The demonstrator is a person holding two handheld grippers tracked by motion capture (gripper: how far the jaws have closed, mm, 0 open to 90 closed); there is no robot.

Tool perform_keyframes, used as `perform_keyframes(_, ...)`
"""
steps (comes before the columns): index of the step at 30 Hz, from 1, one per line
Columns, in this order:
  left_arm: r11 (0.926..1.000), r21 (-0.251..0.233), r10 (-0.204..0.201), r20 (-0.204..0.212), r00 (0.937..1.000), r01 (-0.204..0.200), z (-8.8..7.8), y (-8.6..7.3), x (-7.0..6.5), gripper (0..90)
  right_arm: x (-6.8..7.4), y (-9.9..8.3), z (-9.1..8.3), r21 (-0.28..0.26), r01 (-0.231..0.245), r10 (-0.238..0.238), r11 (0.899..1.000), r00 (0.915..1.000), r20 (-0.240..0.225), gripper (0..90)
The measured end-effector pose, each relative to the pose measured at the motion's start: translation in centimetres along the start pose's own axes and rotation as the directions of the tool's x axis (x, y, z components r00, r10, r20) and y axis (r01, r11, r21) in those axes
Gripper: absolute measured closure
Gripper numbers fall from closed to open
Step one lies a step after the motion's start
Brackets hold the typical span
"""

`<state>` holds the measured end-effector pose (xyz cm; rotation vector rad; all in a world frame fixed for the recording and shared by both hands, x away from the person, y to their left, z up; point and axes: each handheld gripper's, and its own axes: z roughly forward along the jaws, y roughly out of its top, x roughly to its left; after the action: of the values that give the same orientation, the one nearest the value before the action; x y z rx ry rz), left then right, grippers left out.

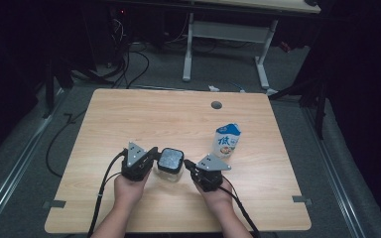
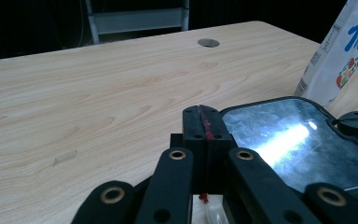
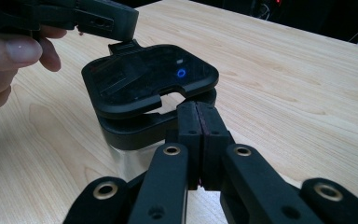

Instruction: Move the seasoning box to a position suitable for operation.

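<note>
One clear square jar with black shiny-topped lid (image 1: 170, 161), one white-blue carton (image 1: 226, 140) beside it. Jar sits between left gripper (image 1: 152, 156) and right gripper (image 1: 188, 164); both fingers pressed together, empty.

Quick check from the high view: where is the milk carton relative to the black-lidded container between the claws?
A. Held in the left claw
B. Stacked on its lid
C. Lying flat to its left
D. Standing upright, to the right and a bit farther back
D: the milk carton stands upright on the table, right of and beyond the black-lidded container, apart from it.
</note>
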<state>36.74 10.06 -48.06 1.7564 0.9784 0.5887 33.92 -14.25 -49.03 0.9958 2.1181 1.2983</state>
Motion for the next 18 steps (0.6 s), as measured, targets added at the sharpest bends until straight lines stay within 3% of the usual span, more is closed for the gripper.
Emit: perform_keyframes(18,1.0000,-0.002,-0.006,0.000,1.0000,0.006,-0.04,-0.10,0.06,90.0,0.67,0.83,0.28,-0.022,0.005,-0.005,1.000,0.9998,-0.022,89.3)
